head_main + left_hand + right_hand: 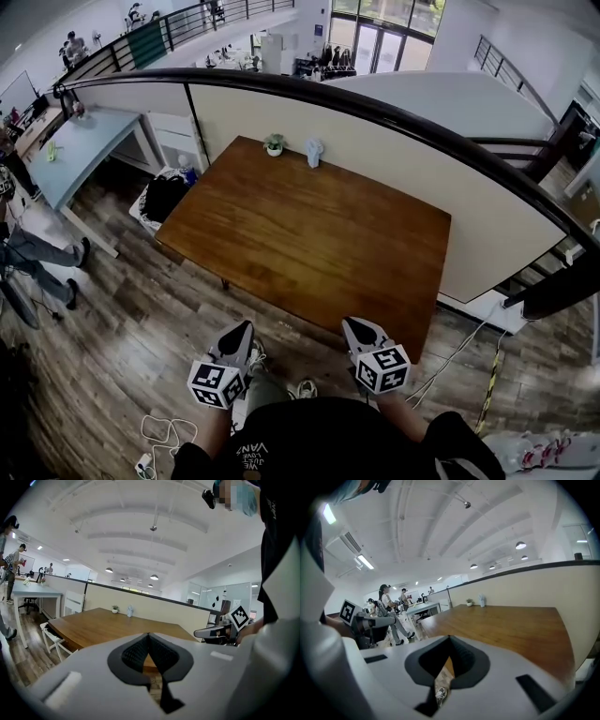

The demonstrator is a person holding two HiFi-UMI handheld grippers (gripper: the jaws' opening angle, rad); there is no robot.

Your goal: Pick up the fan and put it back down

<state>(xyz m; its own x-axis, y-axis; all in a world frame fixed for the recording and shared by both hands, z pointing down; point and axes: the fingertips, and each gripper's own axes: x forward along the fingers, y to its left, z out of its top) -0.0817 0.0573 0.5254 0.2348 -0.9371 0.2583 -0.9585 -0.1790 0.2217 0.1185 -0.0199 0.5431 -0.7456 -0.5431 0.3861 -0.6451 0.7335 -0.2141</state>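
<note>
A small pale fan (314,153) stands upright at the far edge of the brown wooden table (319,253), next to a little potted plant (274,144). It shows tiny and far off in the left gripper view as the fan (130,611) and in the right gripper view as the fan (482,601). My left gripper (243,330) and right gripper (357,327) hang side by side just off the table's near edge, far from the fan. Both are shut with nothing between the jaws. The left gripper (149,634) and the right gripper (449,638) each show tips meeting.
A cream partition with a dark rail (394,117) runs behind the table. A white chair with a dark bag (167,195) stands at the table's left end. A light blue desk (80,150) and people are at the far left. Cables (164,436) lie on the wood floor near my feet.
</note>
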